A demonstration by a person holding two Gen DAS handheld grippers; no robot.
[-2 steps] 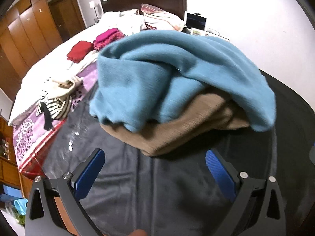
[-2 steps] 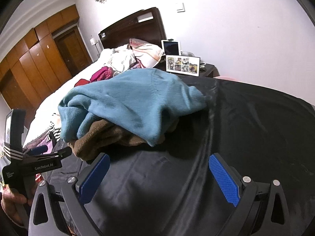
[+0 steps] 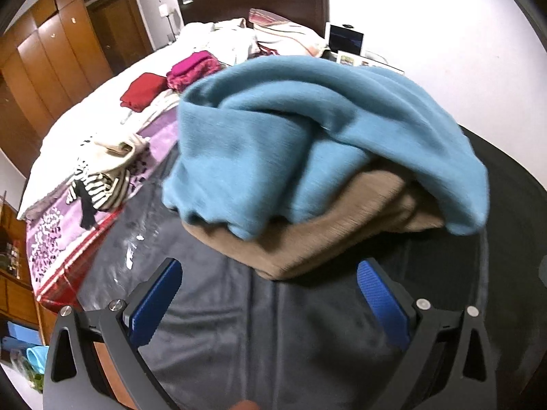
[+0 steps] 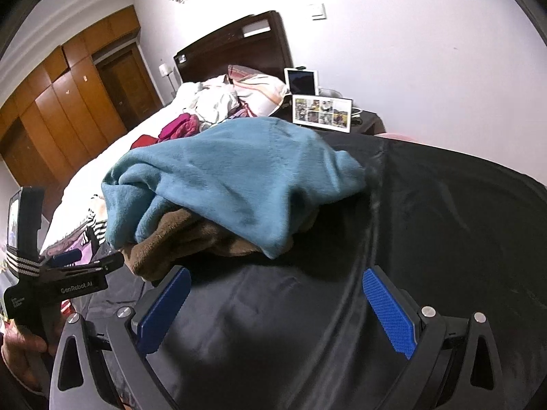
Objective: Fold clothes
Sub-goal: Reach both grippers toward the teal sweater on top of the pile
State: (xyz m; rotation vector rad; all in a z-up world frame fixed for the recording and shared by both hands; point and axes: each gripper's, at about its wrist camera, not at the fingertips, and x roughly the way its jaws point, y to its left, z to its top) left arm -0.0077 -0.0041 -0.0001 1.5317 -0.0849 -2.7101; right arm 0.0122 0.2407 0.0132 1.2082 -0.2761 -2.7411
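Observation:
A teal fleece garment [image 3: 307, 130] lies crumpled on top of a brown fleece garment [image 3: 328, 235], both on a dark cloth-covered surface [image 3: 273, 324]. My left gripper [image 3: 270, 273] is open, its blue pads just short of the brown garment's near edge, with nothing between them. In the right wrist view the same teal garment [image 4: 236, 177] covers the brown one [image 4: 177, 239]. My right gripper [image 4: 277, 283] is open and empty, a little in front of the pile. The left gripper [image 4: 82, 266], held by a hand [image 4: 20, 345], shows at the left.
A bed [image 3: 102, 109] beyond the pile carries red [image 3: 143, 90], magenta [image 3: 195, 68] and striped clothes [image 3: 99, 184]. A photo frame [image 4: 321, 111] and a tablet [image 4: 301, 80] stand on a nightstand by the wall. Wooden wardrobes [image 4: 68, 102] line the left.
Hardly anything differs: the left wrist view has crept slightly nearer the pile. Both grippers stay open.

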